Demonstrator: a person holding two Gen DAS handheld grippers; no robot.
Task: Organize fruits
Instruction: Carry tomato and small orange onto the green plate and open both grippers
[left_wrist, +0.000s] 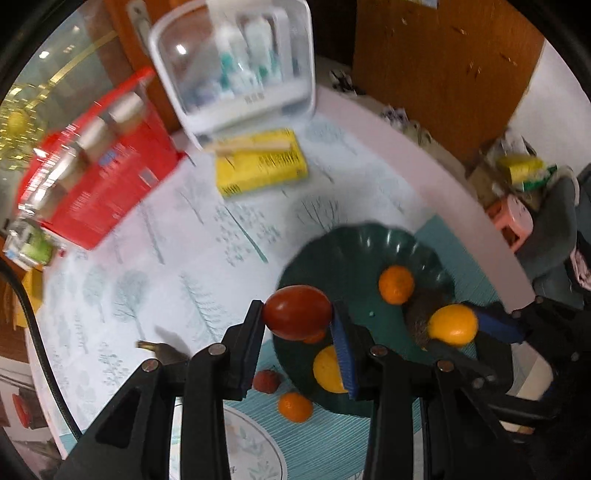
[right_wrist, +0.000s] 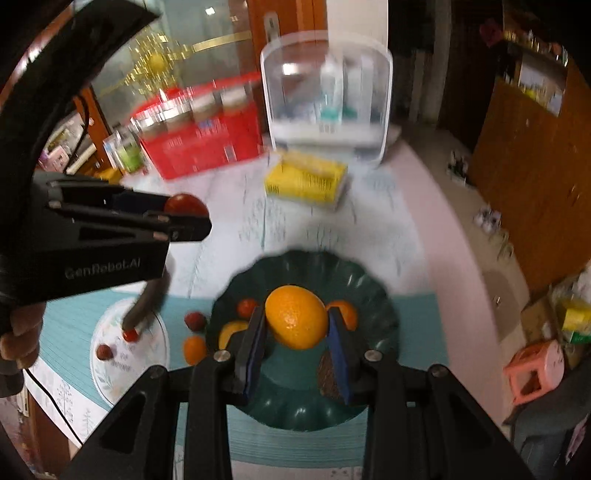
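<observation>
My left gripper (left_wrist: 298, 314) is shut on a dark red tomato-like fruit (left_wrist: 297, 311), held above the left rim of the dark green scalloped plate (left_wrist: 354, 251). My right gripper (right_wrist: 296, 322) is shut on an orange (right_wrist: 295, 316) above the same plate (right_wrist: 373, 288); it also shows in the left wrist view (left_wrist: 453, 324). On the plate lie a tangerine (left_wrist: 396, 284), a yellow fruit (left_wrist: 327, 369) and a brown object (right_wrist: 328, 373). Beside the plate on the teal mat lie a strawberry (left_wrist: 265, 381) and a small orange (left_wrist: 294, 407).
A white patterned plate (right_wrist: 110, 373) with small red fruits stands left of the green one. At the back are a red box (left_wrist: 103, 177), a yellow box (left_wrist: 262, 164) and a clear white-framed organizer (left_wrist: 236, 66). The table edge curves away at right.
</observation>
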